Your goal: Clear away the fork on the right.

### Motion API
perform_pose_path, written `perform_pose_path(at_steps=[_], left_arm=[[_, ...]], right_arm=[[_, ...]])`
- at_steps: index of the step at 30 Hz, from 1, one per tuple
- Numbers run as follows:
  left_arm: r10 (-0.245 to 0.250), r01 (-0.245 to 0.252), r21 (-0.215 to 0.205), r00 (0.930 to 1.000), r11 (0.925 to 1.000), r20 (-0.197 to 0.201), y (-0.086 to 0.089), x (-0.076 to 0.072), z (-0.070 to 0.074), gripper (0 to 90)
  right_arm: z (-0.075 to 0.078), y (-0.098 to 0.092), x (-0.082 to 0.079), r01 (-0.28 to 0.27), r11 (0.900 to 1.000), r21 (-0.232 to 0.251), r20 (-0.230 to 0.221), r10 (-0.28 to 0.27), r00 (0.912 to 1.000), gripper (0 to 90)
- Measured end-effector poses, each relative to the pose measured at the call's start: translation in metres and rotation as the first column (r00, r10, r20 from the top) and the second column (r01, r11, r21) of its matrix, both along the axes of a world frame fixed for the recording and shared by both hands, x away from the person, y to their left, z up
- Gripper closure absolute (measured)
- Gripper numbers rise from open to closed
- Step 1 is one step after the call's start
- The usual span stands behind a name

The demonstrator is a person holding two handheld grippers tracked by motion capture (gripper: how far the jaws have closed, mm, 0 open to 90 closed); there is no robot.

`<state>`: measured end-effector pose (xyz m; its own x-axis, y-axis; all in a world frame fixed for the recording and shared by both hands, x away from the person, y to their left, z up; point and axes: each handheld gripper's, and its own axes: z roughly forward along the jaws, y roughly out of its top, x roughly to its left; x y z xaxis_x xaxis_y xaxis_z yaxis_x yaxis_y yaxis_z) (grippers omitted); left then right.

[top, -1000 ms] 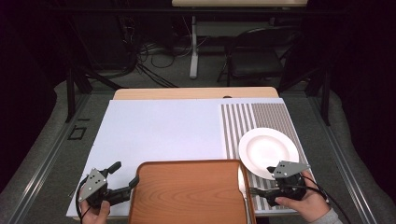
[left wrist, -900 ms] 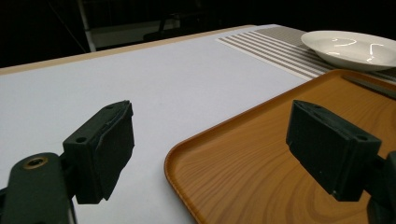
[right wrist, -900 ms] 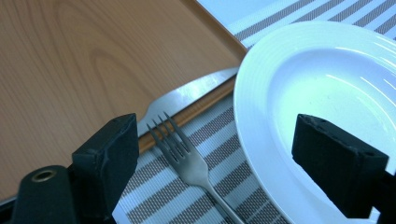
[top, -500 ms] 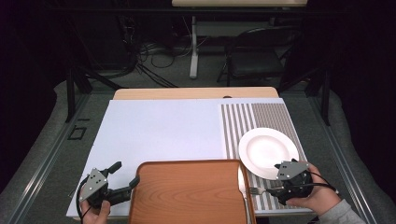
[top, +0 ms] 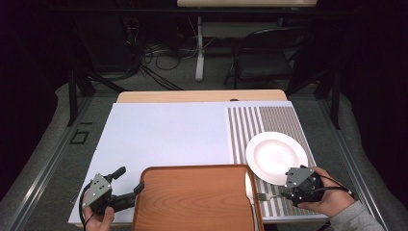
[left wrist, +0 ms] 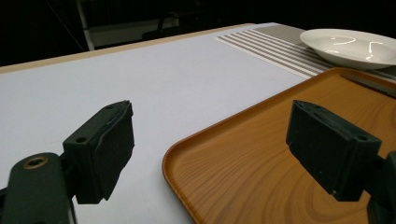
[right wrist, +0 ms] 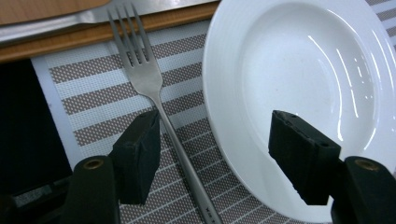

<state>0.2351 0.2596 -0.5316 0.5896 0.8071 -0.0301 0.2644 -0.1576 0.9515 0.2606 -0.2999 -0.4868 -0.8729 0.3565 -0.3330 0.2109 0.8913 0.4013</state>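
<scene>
We hold the right gripper (top: 281, 194) low over the striped placemat (top: 269, 120), just beside the white plate (top: 275, 155). Its jaws have just been closing and stand apart around the fork (right wrist: 154, 91), one pad right against the handle, not yet clamping. The fork is slim, matte steel, tines toward the wooden tray (top: 195, 197). Our left gripper (top: 131, 181) rests open at the tray's near-left corner.

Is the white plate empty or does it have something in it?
Empty: the white plate shows a bare, glossy bowl; the fork lies beside it on the mat.
</scene>
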Motion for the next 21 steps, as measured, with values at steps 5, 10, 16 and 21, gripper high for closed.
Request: perform_pose_path(at_steps=[5,10,16,21], left_arm=[[0.001,-0.001,-0.001,1.0,1.0,-0.002,0.0,0.0,0.0,15.3],[-0.003,0.003,0.005,1.0,1.0,-0.003,0.0,0.0,0.0,15.3],[-0.003,0.003,0.004,1.0,1.0,-0.004,0.0,0.0,0.0,15.3],[-0.005,0.005,0.005,1.0,1.0,-0.004,0.0,0.0,0.0,15.3]], right_arm=[[0.002,-0.001,-0.002,0.006,1.0,-0.006,-0.031,-0.006,0.9995,44.6],[-0.003,0.001,-0.004,-0.047,0.997,-0.055,-0.082,0.043,0.9957,61.6],[-0.012,0.005,-0.002,-0.101,0.991,-0.093,-0.07,0.095,0.9931,66.9],[-0.018,0.008,-0.001,-0.116,0.989,-0.095,-0.074,0.11,0.9912,67.0]])
